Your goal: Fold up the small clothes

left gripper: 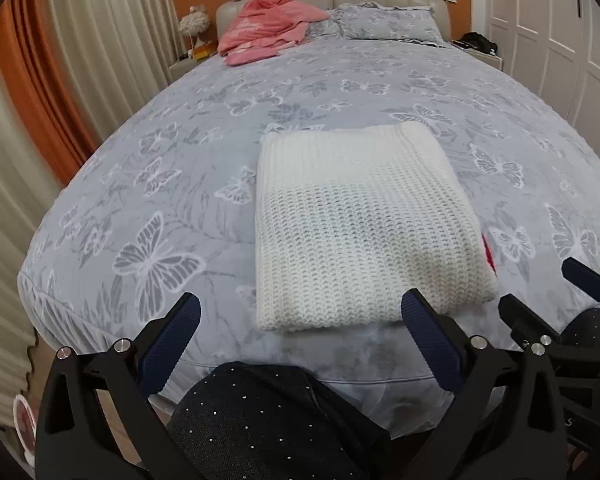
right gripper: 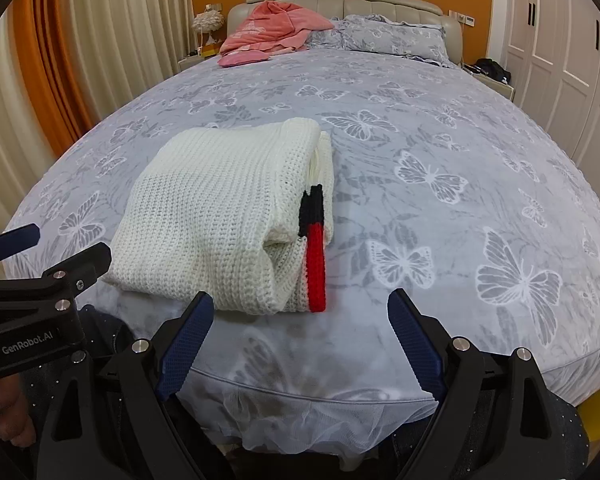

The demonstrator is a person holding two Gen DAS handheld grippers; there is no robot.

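A white knitted garment [left gripper: 360, 220] lies folded into a neat rectangle near the front edge of the bed [left gripper: 180, 160]. In the right wrist view the garment [right gripper: 220, 216] shows a red and black trim [right gripper: 315, 256] along its right side. My left gripper [left gripper: 300, 308] is open and empty, held just in front of the garment's near edge. My right gripper [right gripper: 300, 304] is open and empty, near the garment's front right corner. Each gripper shows at the edge of the other's view: the right one [left gripper: 552, 300], the left one [right gripper: 56, 244].
The bed has a grey butterfly-print cover [right gripper: 460, 200]. A pink garment [left gripper: 268, 28] lies heaped at the headboard beside a pillow [left gripper: 388, 20]. Curtains [left gripper: 80, 60] hang on the left, white wardrobe doors [left gripper: 560, 40] stand on the right. The person's dark spotted trousers [left gripper: 268, 420] are at the bed's front edge.
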